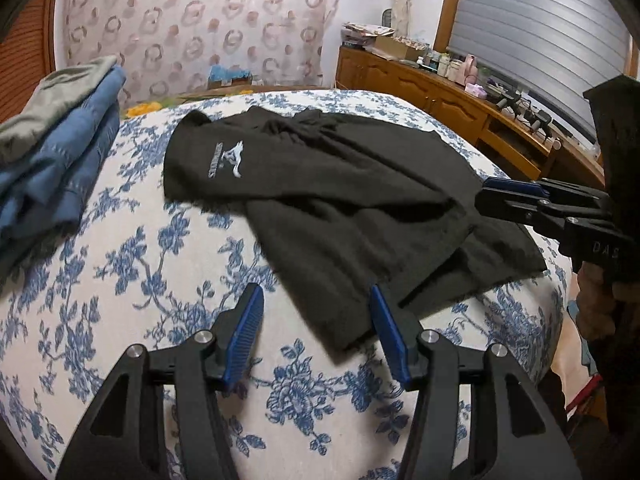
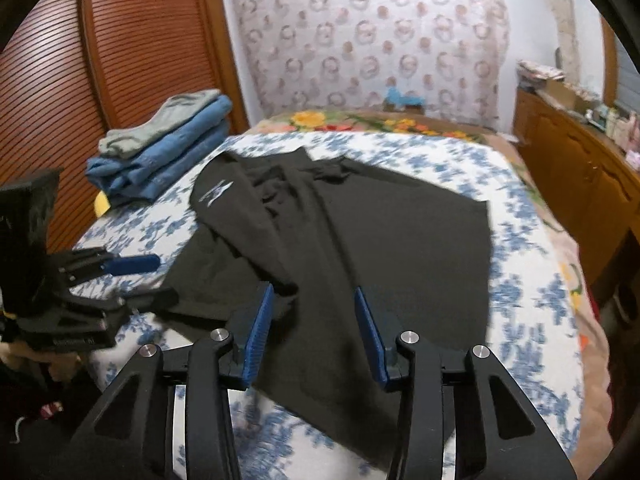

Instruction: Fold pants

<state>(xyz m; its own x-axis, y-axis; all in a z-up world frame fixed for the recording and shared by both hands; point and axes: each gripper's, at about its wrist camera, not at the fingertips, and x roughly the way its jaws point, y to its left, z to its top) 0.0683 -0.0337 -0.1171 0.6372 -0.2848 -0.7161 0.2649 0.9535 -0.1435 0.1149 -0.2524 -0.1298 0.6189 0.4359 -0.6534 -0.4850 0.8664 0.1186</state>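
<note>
Black pants [image 1: 340,196] with a white logo lie rumpled on the blue-flowered bedspread [image 1: 120,280]; they also show in the right wrist view [image 2: 380,248]. My left gripper [image 1: 316,300] is open and empty, just above the pants' near corner. My right gripper [image 2: 314,300] is open and empty over the near part of the pants. In the left wrist view the right gripper [image 1: 486,188] reaches in from the right at the pants' right edge. In the right wrist view the left gripper [image 2: 160,278] shows at the left by the pants' left edge.
A stack of folded blue jeans with a grey garment on top [image 2: 164,148] sits at the bed's far left. A wooden slatted wardrobe [image 2: 80,80] stands left. A wooden dresser [image 1: 440,96] with clutter runs along the right.
</note>
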